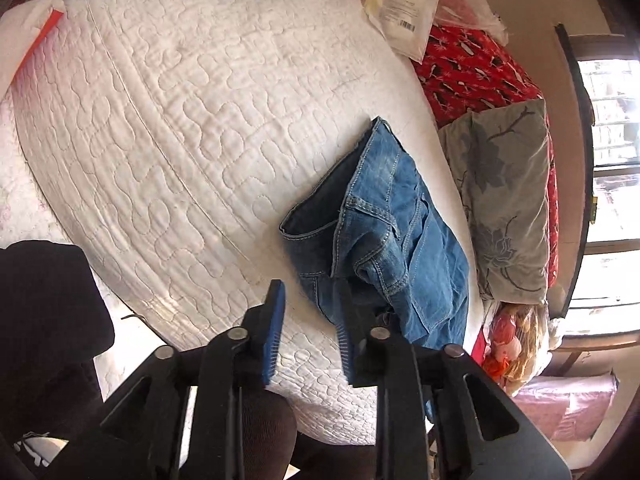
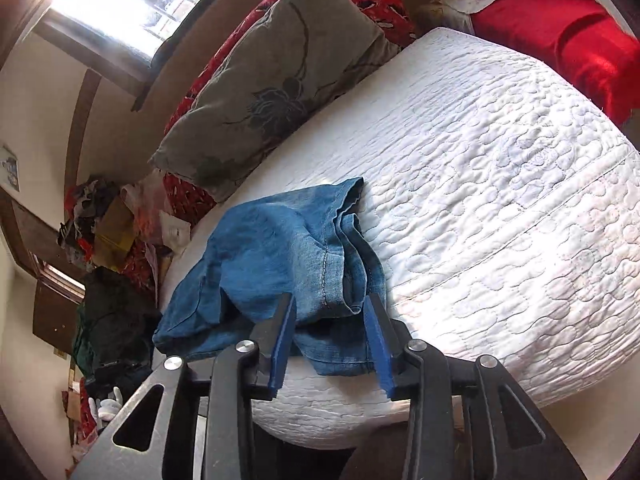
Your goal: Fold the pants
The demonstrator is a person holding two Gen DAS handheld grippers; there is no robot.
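Note:
A pair of blue jeans (image 1: 384, 232) lies bunched on the white quilted mattress (image 1: 192, 120), waistband and pockets toward me in the left wrist view. My left gripper (image 1: 310, 292) is open, hovering just left of the waistband edge, its right finger against the denim. In the right wrist view the jeans (image 2: 272, 252) show their leg hems toward me. My right gripper (image 2: 331, 304) is open with its fingers on either side of the folded hem, not closed on it.
A grey flowered pillow (image 1: 508, 208) and red patterned bedding (image 1: 472, 68) lie along the mattress edge beside the jeans. A packaged item (image 1: 404, 8) lies at the far corner. A red blanket (image 2: 560, 40) sits at the mattress's other end. Clutter (image 2: 108, 248) lies on the floor.

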